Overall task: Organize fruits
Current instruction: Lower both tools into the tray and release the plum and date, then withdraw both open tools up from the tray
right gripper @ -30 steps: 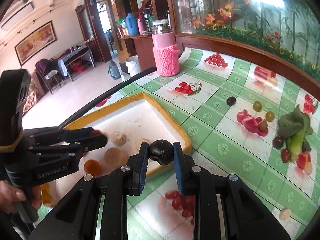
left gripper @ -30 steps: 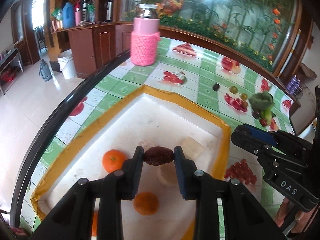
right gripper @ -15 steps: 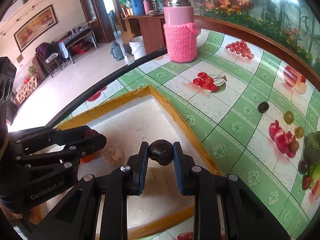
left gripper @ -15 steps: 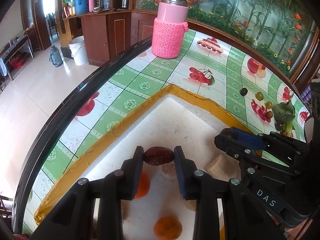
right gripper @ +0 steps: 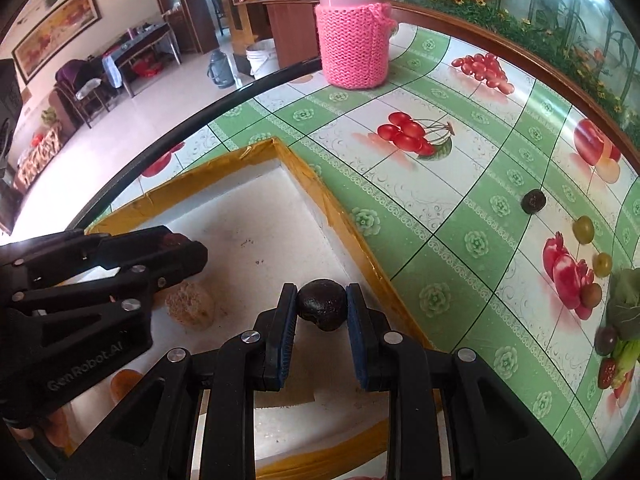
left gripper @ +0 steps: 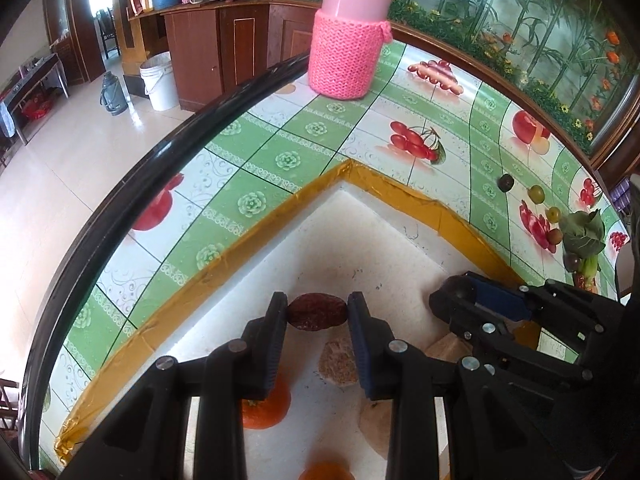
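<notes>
We hold two fruits over the white tray, whose rim is wrapped in yellow tape. Our left gripper pinches a reddish-brown date end to end between its fingers, above the tray floor and inward of the left rim. Our right gripper pinches a dark wrinkled fruit, above the floor close to the tray's right rim.

In the left view the right gripper sits just beside ours on the right, so the two tools crowd the near part of the tray. Below the left fingers lie an orange and a tan lump; another orange shows at the bottom edge. The far corner of the tray has bare floor in front of it.

The right view shows the tan lump between the two grippers, and the left gripper reaching in from the left.

Outside the tray, on the green checked tablecloth, a dark round fruit and two green ones lie well apart from the rim. A jar in a pink knitted sleeve stands near the table's black edge.
</notes>
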Demonstrator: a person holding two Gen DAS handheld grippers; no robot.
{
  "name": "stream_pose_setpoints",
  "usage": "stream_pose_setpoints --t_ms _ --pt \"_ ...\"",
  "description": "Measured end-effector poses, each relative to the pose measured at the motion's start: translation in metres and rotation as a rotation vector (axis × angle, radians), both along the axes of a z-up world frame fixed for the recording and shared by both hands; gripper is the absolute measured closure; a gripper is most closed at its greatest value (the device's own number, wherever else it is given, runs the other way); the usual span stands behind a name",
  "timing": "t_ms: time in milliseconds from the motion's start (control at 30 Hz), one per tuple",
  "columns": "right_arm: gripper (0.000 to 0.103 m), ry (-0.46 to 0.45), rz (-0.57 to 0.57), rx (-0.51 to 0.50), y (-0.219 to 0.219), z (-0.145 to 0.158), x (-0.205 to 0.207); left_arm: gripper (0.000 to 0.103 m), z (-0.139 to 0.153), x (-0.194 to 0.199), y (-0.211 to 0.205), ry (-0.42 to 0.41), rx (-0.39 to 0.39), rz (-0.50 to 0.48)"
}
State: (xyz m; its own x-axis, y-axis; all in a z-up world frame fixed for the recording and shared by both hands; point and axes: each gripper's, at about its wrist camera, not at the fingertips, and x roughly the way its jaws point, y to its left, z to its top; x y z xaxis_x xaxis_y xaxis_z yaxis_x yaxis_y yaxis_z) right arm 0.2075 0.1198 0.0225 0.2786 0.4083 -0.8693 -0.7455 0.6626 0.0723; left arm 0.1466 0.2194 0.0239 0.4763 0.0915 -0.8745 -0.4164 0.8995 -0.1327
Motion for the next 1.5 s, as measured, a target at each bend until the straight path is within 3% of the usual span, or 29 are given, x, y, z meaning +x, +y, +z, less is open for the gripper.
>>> stream_pose_setpoints --t_ms 200,633,733,867,1500 --pt "0.078 -0.013 0.002 -0.041 0.005 -0.003 -0.001 0.069 -0.006 0.001 0.004 0.015 -0.018 0.003" --pt "0.070 -0.040 -0.049 -0.026 -0.004 0.004 -0.008 0.068 -0.006 0.004 0.009 0.014 -0.033 -0.010" --pt "0.069 -0.060 -0.059 -0.021 -0.009 0.010 -0.012 0.063 -0.006 0.003 0.008 0.015 -0.027 -0.021" --pt "0.068 -0.077 -0.070 0.008 -0.018 0.021 -0.019 0.049 -0.007 -0.001 0.006 0.011 -0.016 -0.025" --pt "0.067 -0.089 -0.143 0.071 -0.044 0.040 -0.047 0.043 -0.004 -0.005 0.002 0.012 0.021 -0.108"
